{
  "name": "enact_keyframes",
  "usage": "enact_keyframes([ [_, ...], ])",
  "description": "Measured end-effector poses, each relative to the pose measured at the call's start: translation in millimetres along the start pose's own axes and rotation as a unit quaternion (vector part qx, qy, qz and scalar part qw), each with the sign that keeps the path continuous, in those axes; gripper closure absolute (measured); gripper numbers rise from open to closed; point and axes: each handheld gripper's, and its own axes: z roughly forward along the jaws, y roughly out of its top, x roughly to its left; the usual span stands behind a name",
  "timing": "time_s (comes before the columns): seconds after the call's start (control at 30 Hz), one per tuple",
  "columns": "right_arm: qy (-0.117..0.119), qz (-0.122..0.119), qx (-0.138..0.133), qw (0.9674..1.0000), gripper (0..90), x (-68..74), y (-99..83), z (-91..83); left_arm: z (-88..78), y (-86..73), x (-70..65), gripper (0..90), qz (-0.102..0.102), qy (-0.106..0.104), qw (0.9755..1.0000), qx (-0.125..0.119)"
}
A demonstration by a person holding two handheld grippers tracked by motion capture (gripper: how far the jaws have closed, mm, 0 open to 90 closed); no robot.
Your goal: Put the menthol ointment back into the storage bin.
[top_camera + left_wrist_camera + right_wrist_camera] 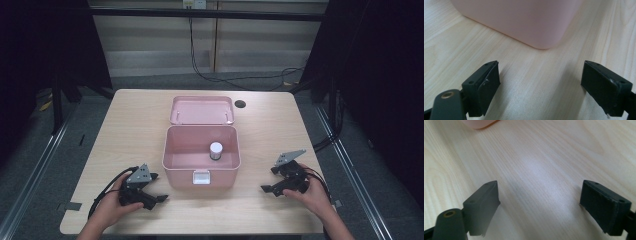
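High view: the left gripper [159,189] rests on the counter [135,120] in the person's left hand [112,207], its jaws spread wide with nothing between them. In the left gripper view the two black pads [487,82] stand far apart over bare wood grain, and just ahead of them rises a rounded corner of the pink box [524,20], near but not touching.

The right gripper [270,181] sits low over the counter in the right hand [315,195], released as well; the right gripper view shows its jaws wide apart over bare wood, with a sliver of the pink box at the upper left edge, well ahead of the pads.

Between the two grippers, in the high view, the pink box [175,160] stands open, its lid [202,110] leaning back on the far side. A white latch [201,177] sits on the front wall, facing the person. Inside, toward the right gripper's side, a small bottle [216,151] with a white cap stands upright on the box floor. Its label is too small to read, and no writing on the box or latch can be made out. Beyond the lid, a dark round hole [240,104] marks the counter.
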Motion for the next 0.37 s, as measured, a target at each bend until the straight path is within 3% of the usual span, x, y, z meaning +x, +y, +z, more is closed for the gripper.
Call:
enact_keyframes([
  [0.03, -0.008, -0.017, -0.008, 0.9998, 13.9, 1.2, -2.3, 1.1, 0.0, 0.0, 0.0, 14.7, 0.0, 0.0, 1.0, 0.0],
  [0.1, -0.013, -0.028, -0.017, 0.9994, 12.7, 1.9, -5.2, 2.0, 0.0, 0.0, -0.1, 14.7, 0.0, 0.0, 1.0, 0.0],
  [0.37, -0.016, -0.027, -0.042, 0.9986, 12.2, 2.2, -10.6, 3.4, -0.2, -0.2, -0.6, 14.7, -0.002, 0.002, 1.0, 0.0],
])
